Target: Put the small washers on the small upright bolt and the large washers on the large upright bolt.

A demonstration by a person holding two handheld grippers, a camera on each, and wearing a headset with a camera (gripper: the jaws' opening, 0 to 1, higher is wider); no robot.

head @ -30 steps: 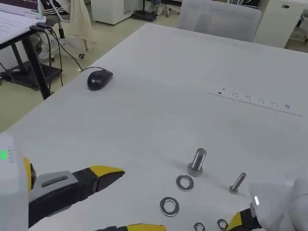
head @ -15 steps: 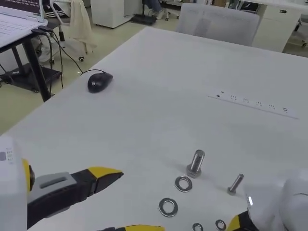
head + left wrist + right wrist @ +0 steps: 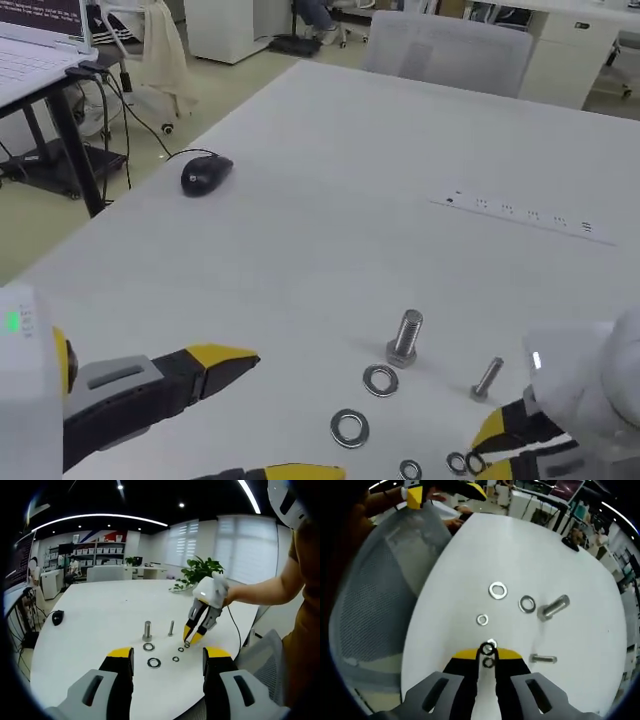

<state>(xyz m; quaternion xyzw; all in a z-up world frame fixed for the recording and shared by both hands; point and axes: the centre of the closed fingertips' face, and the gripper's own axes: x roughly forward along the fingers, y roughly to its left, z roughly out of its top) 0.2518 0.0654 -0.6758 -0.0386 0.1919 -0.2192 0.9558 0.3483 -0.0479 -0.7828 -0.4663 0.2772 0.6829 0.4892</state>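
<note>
The right tongs (image 3: 486, 656) are drawn nearly together around one small washer (image 3: 488, 649) on the tabletop (image 3: 520, 545), near the small bolt (image 3: 543, 658); whether they actually pinch it cannot be told. The left tongs (image 3: 168, 653) hang spread wide, holding nothing.

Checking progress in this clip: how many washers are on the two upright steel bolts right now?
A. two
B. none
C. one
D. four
B: the large upright steel bolt and the small upright steel bolt both stand bare, while the large flat steel washers and the small steel washers lie on the white table in front of them.
</note>
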